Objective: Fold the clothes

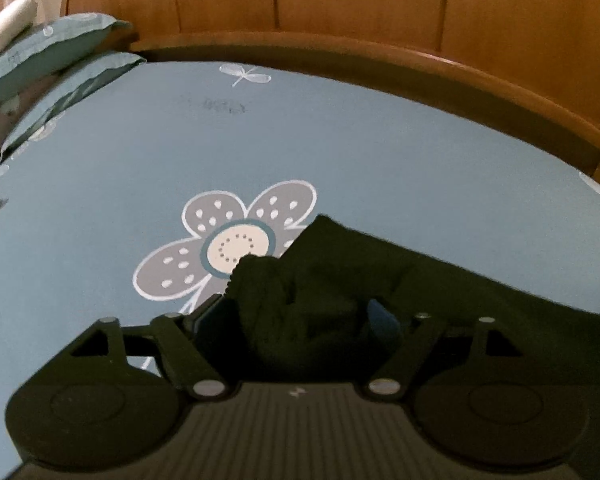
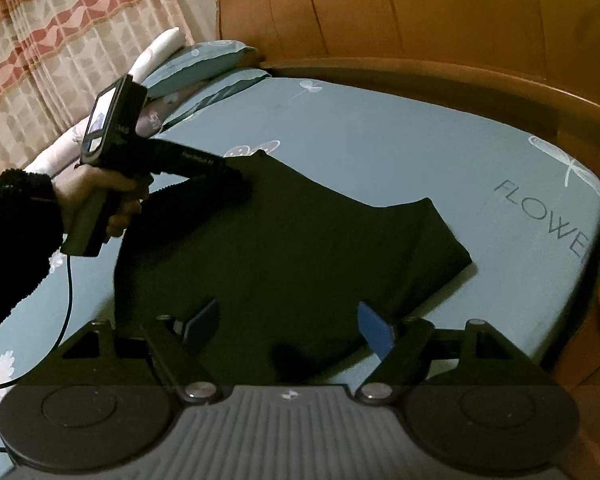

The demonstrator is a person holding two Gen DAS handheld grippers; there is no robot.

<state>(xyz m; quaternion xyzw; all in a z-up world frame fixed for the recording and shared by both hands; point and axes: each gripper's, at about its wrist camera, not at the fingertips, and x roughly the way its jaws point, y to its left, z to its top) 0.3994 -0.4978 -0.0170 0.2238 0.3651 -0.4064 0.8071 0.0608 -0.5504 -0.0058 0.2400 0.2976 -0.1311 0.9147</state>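
A dark garment (image 2: 300, 248) lies spread on the blue flowered bedsheet (image 2: 380, 140). My right gripper (image 2: 288, 324) stands open over its near edge, blue pads wide apart and pressing on nothing. At the garment's far left corner, a hand (image 2: 96, 196) holds my left gripper (image 2: 236, 178). In the left wrist view a bunched, ribbed part of the garment (image 1: 284, 296) sits between the widely spread fingers of the left gripper (image 1: 296, 316). The pads do not seem to squeeze it.
Pillows (image 2: 204, 64) are stacked at the bed's far left corner, in front of a patterned curtain (image 2: 60, 40). A wooden headboard (image 2: 420, 12) and a curved wooden frame (image 1: 500, 92) border the far and right sides. A cable (image 2: 70, 292) hangs from the left gripper's handle.
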